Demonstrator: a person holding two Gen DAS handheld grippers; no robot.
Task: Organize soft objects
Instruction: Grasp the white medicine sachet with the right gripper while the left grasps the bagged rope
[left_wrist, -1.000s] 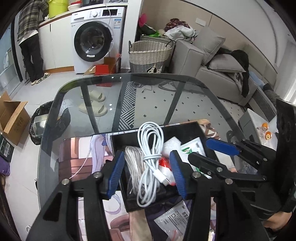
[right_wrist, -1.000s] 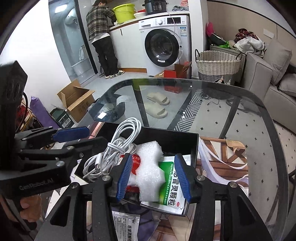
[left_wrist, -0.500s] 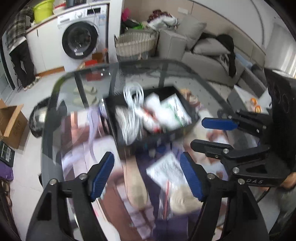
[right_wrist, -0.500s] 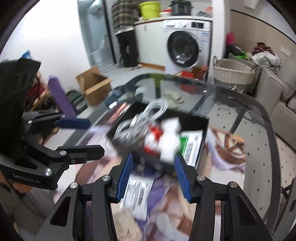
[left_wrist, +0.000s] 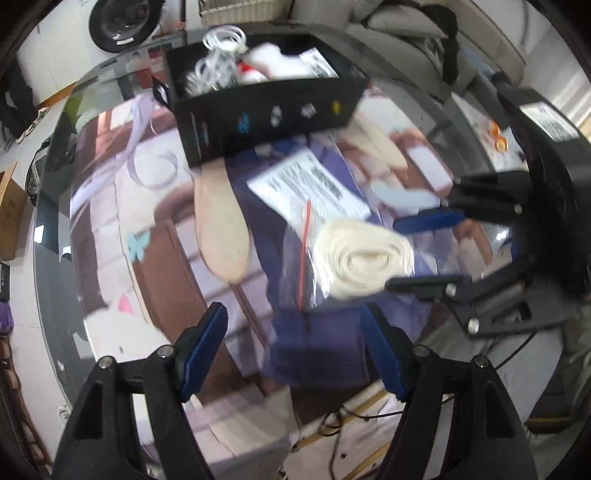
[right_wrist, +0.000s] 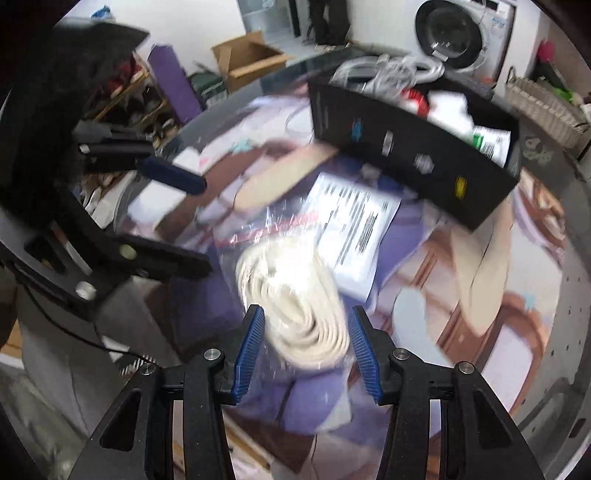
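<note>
The right gripper (right_wrist: 306, 347) hangs low over the table with its blue pads spread wide, one on each side of a coiled cream cord (right_wrist: 295, 306) sealed in a clear zip bag (right_wrist: 273, 236); the pads look apart from the bag, not pressing it. That straddle reads as lining up a grab. The left gripper (left_wrist: 295, 350) is also wide and empty, held back over the near part of the table, probably to leave room.

Working down in size: the glass table (left_wrist: 55, 206) carries a printed anime mat (left_wrist: 221, 295) across most of its top. At the mat's far end sits a black box (left_wrist: 266, 110), already holding a white charging cable (left_wrist: 221, 40), a piece of white foam wrap (right_wrist: 448, 107) and a green-and-white sachet (right_wrist: 487, 142), so it is likely where the soft things are gathered. Between box and bag lies a printed label sheet (right_wrist: 354, 229), touching the bag's far edge; whether it is inside the bag is unclear through the blur.

The left view shows the bag's red zip strip (left_wrist: 303, 251) and the right tool approaching the cord from the side. The right view alone shows the cord centred between its own pads, and the green sachet, which the left view blurs to white. A washing machine (right_wrist: 461, 33) stands behind.
</note>
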